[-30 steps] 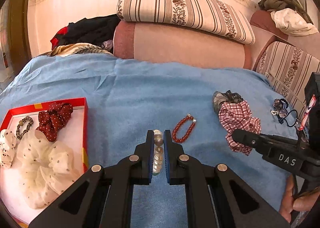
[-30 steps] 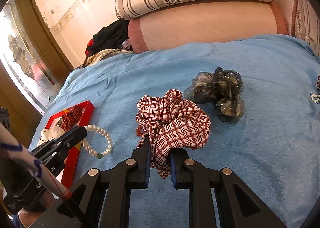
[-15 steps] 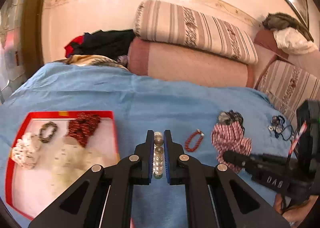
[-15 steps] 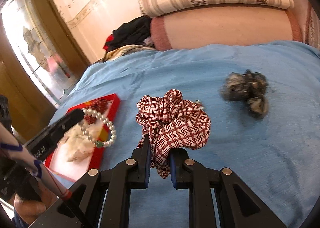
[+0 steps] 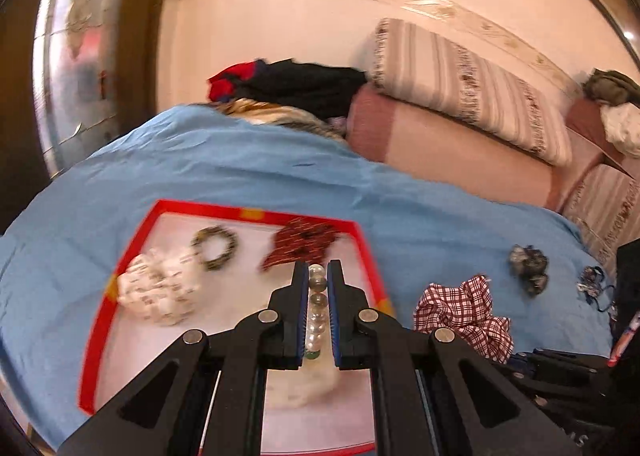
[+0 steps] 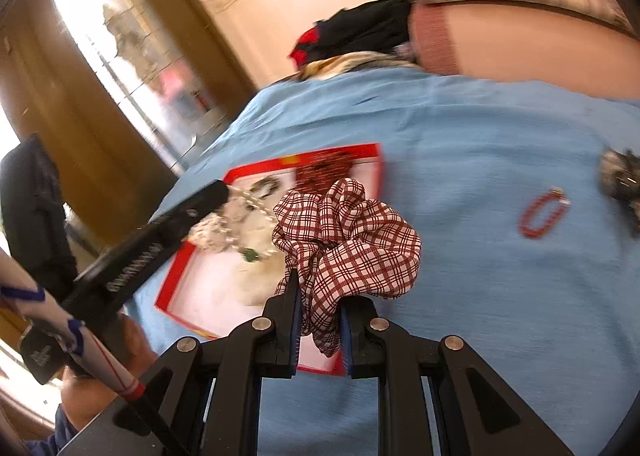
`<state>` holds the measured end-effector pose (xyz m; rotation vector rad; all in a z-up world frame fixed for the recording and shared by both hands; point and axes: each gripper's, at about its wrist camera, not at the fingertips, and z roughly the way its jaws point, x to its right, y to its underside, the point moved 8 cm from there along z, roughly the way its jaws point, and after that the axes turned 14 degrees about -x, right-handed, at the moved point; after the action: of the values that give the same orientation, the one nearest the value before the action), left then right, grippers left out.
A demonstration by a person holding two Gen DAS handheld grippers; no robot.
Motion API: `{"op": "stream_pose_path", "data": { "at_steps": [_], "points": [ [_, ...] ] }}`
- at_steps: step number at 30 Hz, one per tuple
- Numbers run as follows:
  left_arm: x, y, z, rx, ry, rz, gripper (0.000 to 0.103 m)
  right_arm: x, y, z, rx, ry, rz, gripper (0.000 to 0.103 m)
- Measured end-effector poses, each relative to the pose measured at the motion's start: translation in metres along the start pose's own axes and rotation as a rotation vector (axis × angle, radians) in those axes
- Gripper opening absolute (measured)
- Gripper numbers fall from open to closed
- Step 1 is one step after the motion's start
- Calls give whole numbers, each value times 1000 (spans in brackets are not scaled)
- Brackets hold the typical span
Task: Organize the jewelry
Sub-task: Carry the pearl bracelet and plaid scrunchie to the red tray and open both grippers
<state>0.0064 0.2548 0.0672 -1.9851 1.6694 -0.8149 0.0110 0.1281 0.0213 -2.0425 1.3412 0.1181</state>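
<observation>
My left gripper (image 5: 317,276) is shut on a pearl bracelet (image 5: 316,312) and holds it above the red-rimmed tray (image 5: 256,213). In the tray lie a white scrunchie (image 5: 158,288), a dark beaded bracelet (image 5: 215,247) and a red dotted scrunchie (image 5: 304,244). My right gripper (image 6: 319,288) is shut on a red checked scrunchie (image 6: 352,240), held above the blue cover beside the tray (image 6: 182,264). The left gripper (image 6: 224,189) with the hanging pearls (image 6: 256,212) shows over the tray in the right wrist view. A red bead bracelet (image 6: 542,214) lies on the cover.
A grey-black scrunchie (image 5: 528,262) and a small tangle of jewelry (image 5: 592,282) lie on the blue cover (image 5: 240,172) to the right. Bolsters and striped cushions (image 5: 460,84) line the back. Clothes (image 5: 296,86) are piled at the far edge.
Both grippers have swung left toward the tray. The left one now holds the pearl bracelet over the tray; the right one has carried the checked scrunchie up to the tray's near corner.
</observation>
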Motion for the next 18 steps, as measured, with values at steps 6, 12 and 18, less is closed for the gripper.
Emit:
{"op": "stream_pose_path", "data": {
  "at_steps": [6,12,18],
  "points": [
    [-47,13,16,-54,-63,-68,9,-40,-4,47,-87,-31,-54,17],
    [-74,22,33,-112,-100,-131,9,-58,-1,81,-149,-16,-90,17],
    [-86,29,41,-155,-145,-158,9,-54,5,107,-204,13,-91,17]
  ]
}}
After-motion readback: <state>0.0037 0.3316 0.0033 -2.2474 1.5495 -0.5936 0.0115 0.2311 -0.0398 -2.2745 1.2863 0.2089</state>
